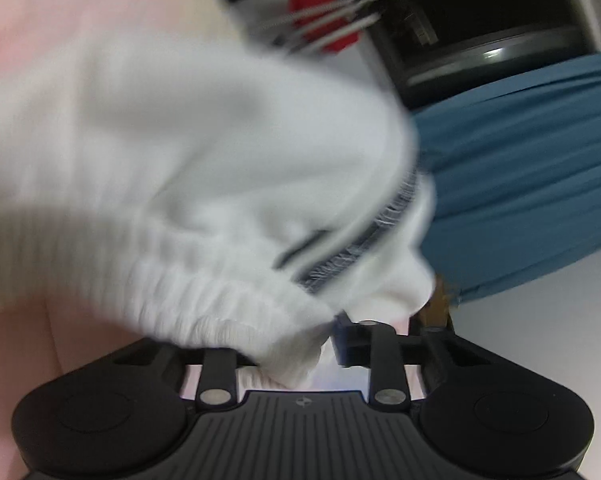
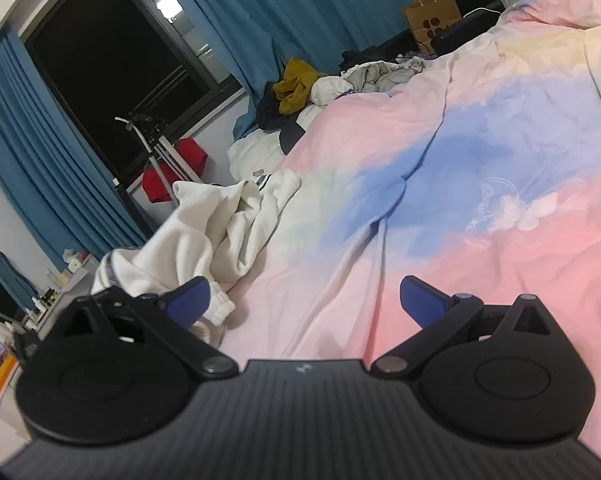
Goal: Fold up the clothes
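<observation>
The left tool (image 1: 332, 344) was clamped on the ribbed hem of a white garment (image 1: 188, 152), its blue pad just showing beside the bunched elastic, with the cloth draped up and across nearly the whole left wrist view, blurred. The right tool (image 2: 304, 300) stood wide open over the bed, its 2 blue fingers (image 2: 188, 300) well apart and holding nothing; a ribbed white cuff lay just beside the left one.

From the right wrist view the garment sprawled crumpled at the bed's edge on a pink, blue and cream duvet (image 2: 480, 184), a dark-striped band visible near its hem. It looked soft, light and limp, a knit that would sag and bunch from a single grip; the thicker ribbed hem and cuffs seemed the surest places to take hold, and a 2nd grip along the same edge would likely be needed to spread it flat.

Farther up the bed lay a heap of other clothes (image 2: 320, 84), mustard, dark and pale pieces among them. Beyond stood a brown paper bag (image 2: 430, 20); its contents could not be seen. Blue curtains (image 2: 260, 16) framed a dark window (image 2: 108, 76)
</observation>
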The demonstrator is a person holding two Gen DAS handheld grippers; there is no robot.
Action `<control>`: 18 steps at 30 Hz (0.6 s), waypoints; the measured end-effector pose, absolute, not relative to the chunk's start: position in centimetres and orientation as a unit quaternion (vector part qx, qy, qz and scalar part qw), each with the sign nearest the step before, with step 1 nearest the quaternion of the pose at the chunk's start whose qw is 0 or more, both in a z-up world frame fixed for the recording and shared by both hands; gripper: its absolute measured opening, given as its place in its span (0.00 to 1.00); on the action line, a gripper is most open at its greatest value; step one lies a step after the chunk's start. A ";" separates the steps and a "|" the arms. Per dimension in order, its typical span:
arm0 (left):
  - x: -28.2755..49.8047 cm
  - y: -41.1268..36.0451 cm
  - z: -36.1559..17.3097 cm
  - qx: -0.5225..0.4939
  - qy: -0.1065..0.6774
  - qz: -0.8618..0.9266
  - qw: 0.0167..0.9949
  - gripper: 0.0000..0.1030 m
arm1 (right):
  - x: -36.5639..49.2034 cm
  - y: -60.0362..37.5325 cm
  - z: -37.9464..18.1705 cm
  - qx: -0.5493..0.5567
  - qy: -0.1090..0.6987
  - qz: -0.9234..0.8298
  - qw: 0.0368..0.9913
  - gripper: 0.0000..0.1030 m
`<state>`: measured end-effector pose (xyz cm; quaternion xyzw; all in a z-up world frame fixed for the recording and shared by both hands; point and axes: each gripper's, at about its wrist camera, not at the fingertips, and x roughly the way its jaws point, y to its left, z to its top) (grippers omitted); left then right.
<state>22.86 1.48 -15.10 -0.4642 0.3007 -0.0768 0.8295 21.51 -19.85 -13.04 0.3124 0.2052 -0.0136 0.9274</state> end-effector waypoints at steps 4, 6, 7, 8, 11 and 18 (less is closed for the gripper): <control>21.8 3.7 -13.0 -0.434 0.258 -0.066 0.860 0.10 | 21.4 -19.4 -12.9 0.301 0.204 -0.012 0.932 1.00; 21.1 4.9 -11.6 -0.413 0.235 -0.057 0.878 0.08 | 21.3 -19.0 -12.9 0.293 0.204 -0.011 0.934 1.00; 20.7 5.6 -10.9 -0.401 0.222 -0.052 0.887 0.08 | 21.3 -18.9 -12.8 0.290 0.204 -0.010 0.935 1.00; 20.2 7.1 -9.3 -0.396 0.210 -0.047 0.893 0.08 | 21.2 -18.7 -12.8 0.286 0.205 -0.009 0.936 1.00; 18.8 12.0 -3.8 -0.383 0.183 -0.022 0.905 0.08 | 20.9 -18.1 -12.6 0.273 0.206 -0.004 0.940 1.00; 20.8 24.9 7.3 -0.319 0.174 0.134 0.922 0.08 | 21.1 -16.0 -12.2 0.229 0.207 0.012 0.951 1.00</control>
